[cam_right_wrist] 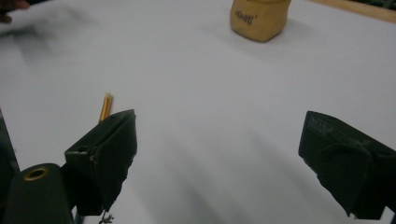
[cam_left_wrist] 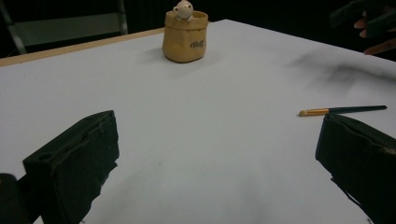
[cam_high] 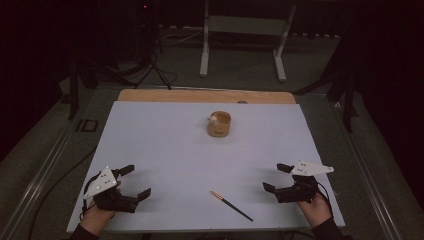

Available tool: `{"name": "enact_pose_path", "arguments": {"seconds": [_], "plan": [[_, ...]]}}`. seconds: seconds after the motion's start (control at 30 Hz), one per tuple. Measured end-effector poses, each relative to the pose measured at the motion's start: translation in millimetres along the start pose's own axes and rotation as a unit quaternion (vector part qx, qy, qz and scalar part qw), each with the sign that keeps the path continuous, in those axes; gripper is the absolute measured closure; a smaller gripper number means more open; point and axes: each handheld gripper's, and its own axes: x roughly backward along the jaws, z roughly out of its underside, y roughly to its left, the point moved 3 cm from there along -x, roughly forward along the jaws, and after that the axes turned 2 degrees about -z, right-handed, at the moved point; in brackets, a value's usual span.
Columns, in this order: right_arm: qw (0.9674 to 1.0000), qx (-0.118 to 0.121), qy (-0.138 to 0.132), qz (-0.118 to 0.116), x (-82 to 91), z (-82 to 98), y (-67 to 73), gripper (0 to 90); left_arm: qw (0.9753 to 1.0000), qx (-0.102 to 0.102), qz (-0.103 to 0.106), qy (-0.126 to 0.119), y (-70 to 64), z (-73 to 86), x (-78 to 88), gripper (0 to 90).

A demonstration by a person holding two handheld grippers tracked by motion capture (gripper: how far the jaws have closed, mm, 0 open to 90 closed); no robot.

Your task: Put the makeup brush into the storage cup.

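My right hand-held gripper (cam_high: 274, 178) sits lower right, jaws released, empty. Brush (cam_high: 231, 205) lies flat on the tabletop (cam_high: 165, 150) just left of it, bottom centre. Left hand-held gripper (cam_high: 136, 181) lower left, also released, farther off.

The counter (cam_high: 165, 150) was covered by a pale sheet, with a strip of bare wood showing along its far edge. A small tan pot (cam_high: 219, 124) stood upright on the sheet near the far middle. A thin brush (cam_high: 231, 205) lay flat at a slant near the front edge, well apart from the pot.
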Motion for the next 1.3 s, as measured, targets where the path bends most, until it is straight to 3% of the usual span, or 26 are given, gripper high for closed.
{"name": "enact_pose_path", "arguments": {"seconds": [0.17,0.23,0.27,0.3,0.33,0.4,0.57,0.83,1.13,1.3], "plan": [[0.9998,0.015,0.001,0.013,7.5,-15.6,4.1,14.7,1.0000,-0.002,0.001,0.002,-0.4,-0.2,-0.5,0.6],[0.9999,0.007,0.010,0.004,8.6,-18.3,4.3,14.7,1.0000,-0.003,0.001,0.003,-0.4,-0.1,-0.5,0.6],[0.9992,-0.020,0.035,0.000,9.3,-20.5,3.5,14.4,1.0000,-0.002,0.002,0.003,-0.4,-0.2,-0.6,0.6],[0.9986,-0.031,0.044,-0.005,10.3,-24.1,2.4,14.1,1.0000,-0.001,0.002,0.002,-0.4,-0.3,-0.6,0.6],[0.9988,-0.027,0.041,-0.008,11.0,-26.0,2.8,14.1,1.0000,-0.002,0.002,0.002,-0.6,-0.4,-0.5,0.6],[0.9990,-0.003,0.044,0.012,12.3,-30.7,4.1,14.3,1.0000,-0.002,0.002,0.002,-0.7,-0.6,-0.7,0.6],[0.9984,-0.001,0.054,0.015,12.8,-42.3,11.6,12.4,1.0000,-0.003,0.002,0.002,-0.6,-0.7,-1.5,0.6],[0.9985,-0.014,0.053,0.006,11.9,-58.7,21.4,10.9,1.0000,-0.004,0.002,0.003,-0.8,-0.9,-2.0,0.6],[0.9983,0.001,0.057,-0.013,2.3,-68.1,35.4,10.2,1.0000,-0.006,0.002,0.006,-1.4,-0.9,-2.2,0.6],[0.9984,0.012,0.044,-0.034,-3.7,-76.4,45.2,10.3,0.9999,-0.006,0.003,0.007,-1.5,-0.8,-2.4,0.6]]}}
